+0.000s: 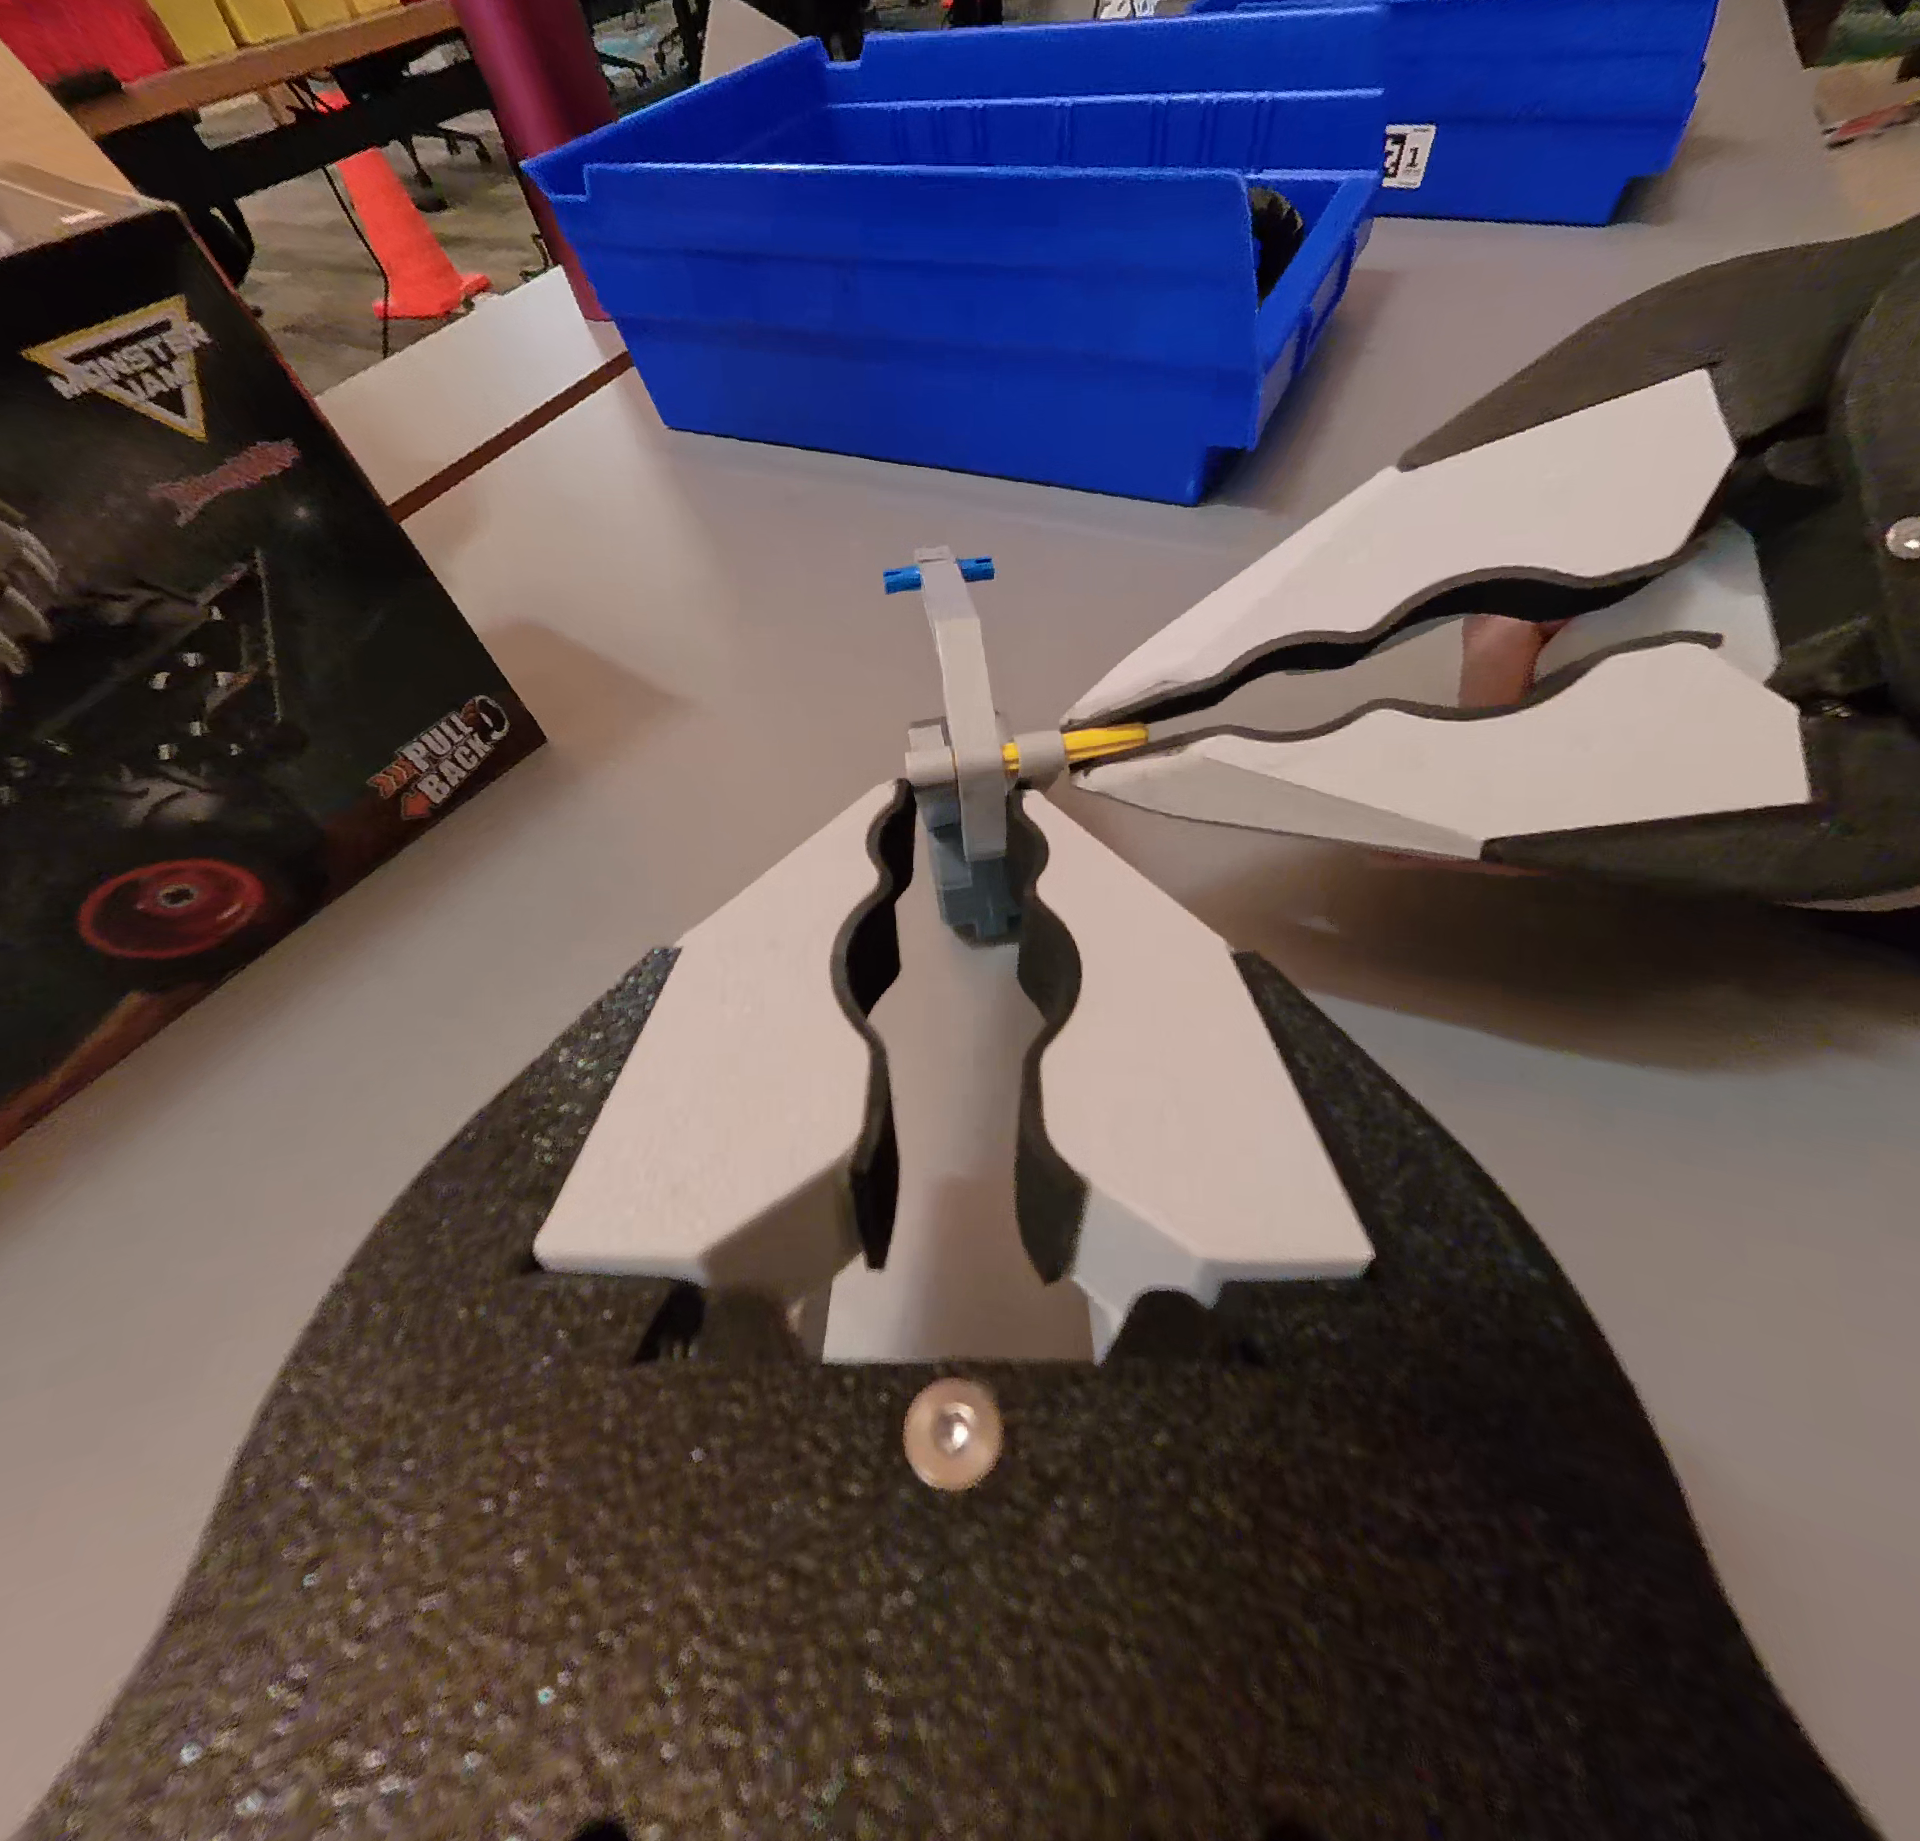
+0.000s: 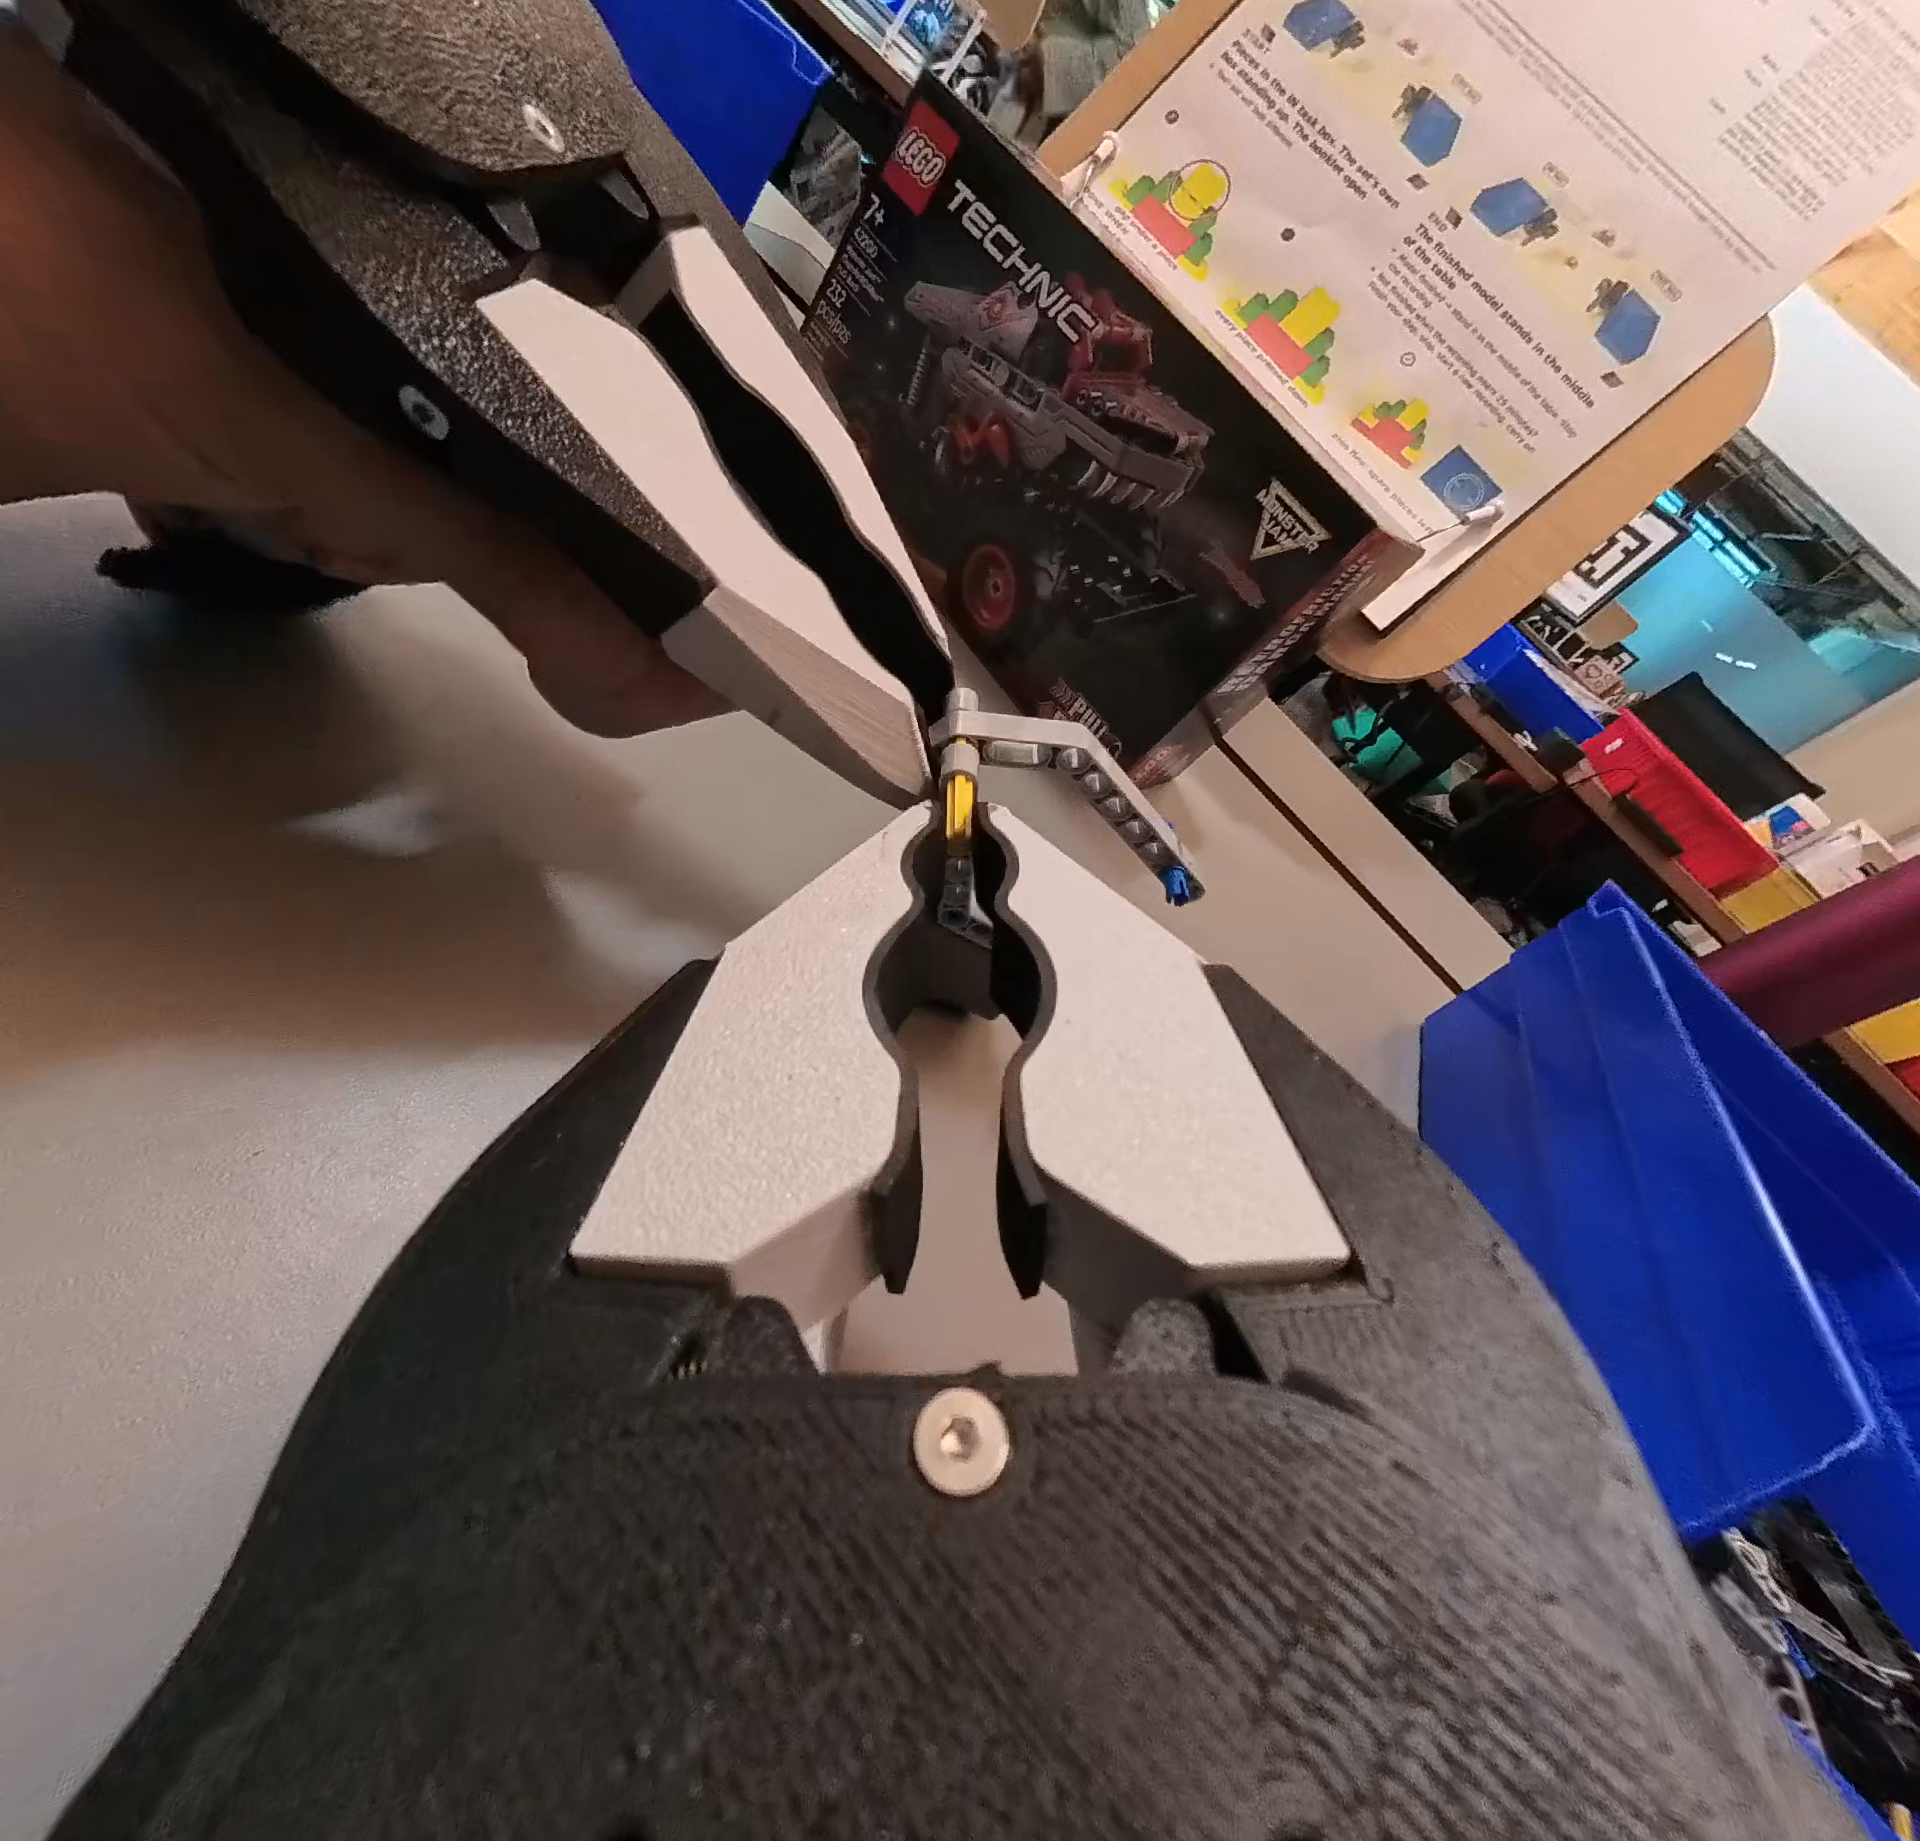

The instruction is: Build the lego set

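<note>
My left gripper (image 1: 961, 809) is shut on the dark grey base of a small lego assembly (image 1: 971, 882), held above the grey table (image 1: 644, 565). A light grey beam (image 1: 961, 659) rises from it, with a blue pin (image 1: 940, 576) through its far end. My right gripper (image 1: 1070, 747) comes in from the right, shut on a yellow axle (image 1: 1101, 740) that runs into the beam's near hole. In the right wrist view, my right gripper (image 2: 961, 820) holds the yellow axle (image 2: 958, 804) with a black connector (image 2: 961, 892) behind it. The left gripper (image 2: 930, 742), grey beam (image 2: 1101, 783) and blue pin (image 2: 1179, 882) show there too.
A blue bin (image 1: 935, 337) stands just behind the assembly, with more blue bins (image 1: 1538, 98) farther back. The lego set box (image 1: 187, 648) stands at the left, and it also shows in the right wrist view (image 2: 1091, 461). An instruction sheet (image 2: 1455, 181) hangs on a board. Another blue bin (image 2: 1662, 1220) is at the right. Only a small space, under 4 cm, lies between the two pairs of fingers.
</note>
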### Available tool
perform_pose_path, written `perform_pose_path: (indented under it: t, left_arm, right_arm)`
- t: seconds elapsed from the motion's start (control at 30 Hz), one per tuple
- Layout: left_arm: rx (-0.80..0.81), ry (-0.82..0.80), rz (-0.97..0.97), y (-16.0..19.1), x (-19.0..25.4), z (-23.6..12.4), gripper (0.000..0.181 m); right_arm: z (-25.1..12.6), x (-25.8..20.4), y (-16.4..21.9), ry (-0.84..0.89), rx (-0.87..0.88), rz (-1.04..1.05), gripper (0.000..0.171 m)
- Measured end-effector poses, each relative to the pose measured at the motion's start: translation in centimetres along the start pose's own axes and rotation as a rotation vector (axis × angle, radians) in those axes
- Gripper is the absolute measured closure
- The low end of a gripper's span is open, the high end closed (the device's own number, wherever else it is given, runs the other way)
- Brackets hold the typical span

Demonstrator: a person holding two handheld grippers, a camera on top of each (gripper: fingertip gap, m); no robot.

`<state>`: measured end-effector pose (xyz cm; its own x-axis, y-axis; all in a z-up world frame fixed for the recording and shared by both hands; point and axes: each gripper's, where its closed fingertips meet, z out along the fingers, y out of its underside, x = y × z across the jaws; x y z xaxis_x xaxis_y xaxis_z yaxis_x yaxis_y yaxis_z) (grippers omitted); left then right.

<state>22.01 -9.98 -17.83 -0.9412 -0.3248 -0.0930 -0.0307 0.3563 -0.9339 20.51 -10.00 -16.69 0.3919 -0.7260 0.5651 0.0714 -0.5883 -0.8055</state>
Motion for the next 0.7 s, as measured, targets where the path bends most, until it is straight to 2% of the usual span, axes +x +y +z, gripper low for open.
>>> perform_pose_path:
  t: [0.7]
  left_arm:
    - [0.013,0.056,-0.07,-0.15,0.33,-0.14,0.167]
  right_arm:
    - [-0.34,0.02,-0.86,0.008,0.076,-0.06,0.168]
